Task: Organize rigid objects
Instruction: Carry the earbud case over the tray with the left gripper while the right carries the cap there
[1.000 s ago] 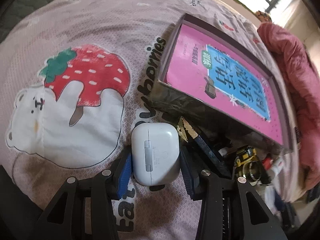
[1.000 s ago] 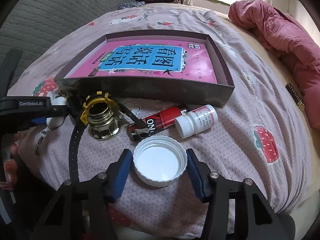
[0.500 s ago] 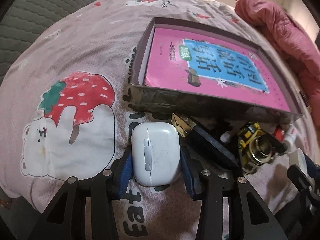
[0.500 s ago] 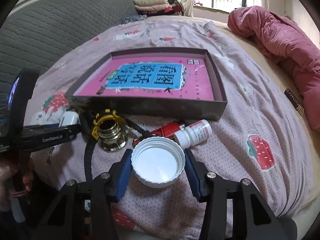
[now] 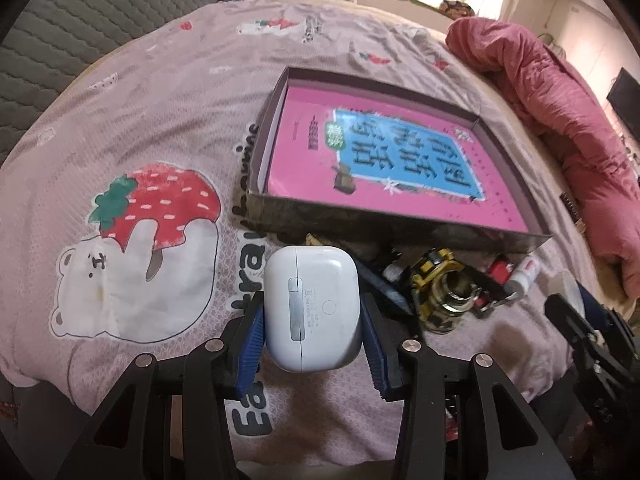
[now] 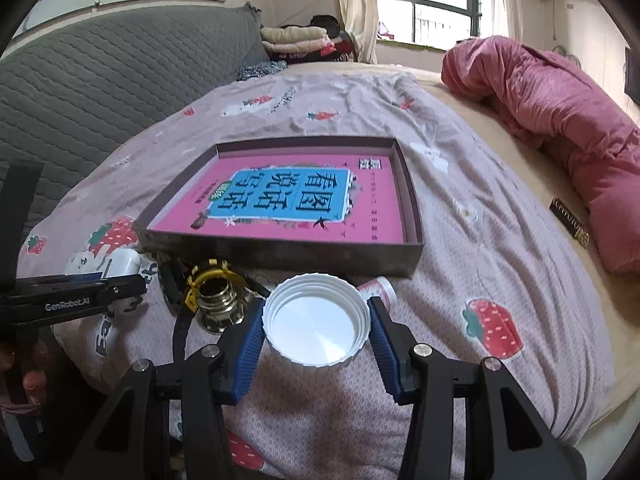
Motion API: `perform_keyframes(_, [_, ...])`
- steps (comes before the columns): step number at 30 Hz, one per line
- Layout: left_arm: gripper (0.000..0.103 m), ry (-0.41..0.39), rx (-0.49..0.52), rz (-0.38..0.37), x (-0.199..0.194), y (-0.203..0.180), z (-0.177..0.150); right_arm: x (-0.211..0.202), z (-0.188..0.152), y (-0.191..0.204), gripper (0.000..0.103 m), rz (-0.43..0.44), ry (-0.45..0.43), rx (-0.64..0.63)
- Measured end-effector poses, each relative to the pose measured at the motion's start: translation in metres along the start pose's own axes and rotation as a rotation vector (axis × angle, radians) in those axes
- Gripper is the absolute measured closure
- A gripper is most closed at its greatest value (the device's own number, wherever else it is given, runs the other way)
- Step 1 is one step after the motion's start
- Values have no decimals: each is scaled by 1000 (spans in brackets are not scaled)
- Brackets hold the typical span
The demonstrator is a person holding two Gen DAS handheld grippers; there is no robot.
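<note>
White plastic earbud case (image 5: 312,304) is pinched by left gripper (image 5: 312,330), white ribbed plastic cap (image 6: 316,322) by right gripper (image 6: 316,334); both held above bed (image 6: 460,240), just in front of dark shallow box w/ pink book (image 6: 296,204).

Sheet (image 5: 168,128) was pale pink, printed with red strawberries and white bears. Box (image 6: 280,252) was dark brown; book (image 6: 372,216) in it magenta with a blue panel. Case (image 5: 312,308) and cap (image 6: 316,324) white. Claw pads (image 6: 248,344) blue. Quilt (image 6: 560,120) rose.
</note>
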State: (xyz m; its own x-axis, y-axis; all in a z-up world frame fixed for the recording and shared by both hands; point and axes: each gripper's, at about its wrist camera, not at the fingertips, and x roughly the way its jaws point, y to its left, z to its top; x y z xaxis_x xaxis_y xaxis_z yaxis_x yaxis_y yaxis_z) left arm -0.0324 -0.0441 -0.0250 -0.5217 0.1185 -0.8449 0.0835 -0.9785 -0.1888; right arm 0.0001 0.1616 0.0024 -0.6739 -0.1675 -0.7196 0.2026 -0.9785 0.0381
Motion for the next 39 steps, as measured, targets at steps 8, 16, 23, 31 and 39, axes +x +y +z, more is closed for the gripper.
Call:
perform_keyframes(8, [57, -54, 29, -19, -14, -11, 3, -6, 3, 4, 52, 0, -41, -31])
perform_keyframes(16, [57, -103, 34, -34, -23, -20, 15, -7, 8, 1, 52, -20, -79, -48])
perform_keyframes(23, [57, -114, 29, -46, -18, -23, 25, -1, 16, -3, 52, -35, -100, -43])
perform_keyframes(31, [57, -120, 7, -42, -9, -18, 35, 7, 28, -4, 52, -54, -129, -50])
perform_keyframes(39, [57, -122, 8, -32, 5, -19, 47, 17, 35, -5, 52, -74, -132, -54])
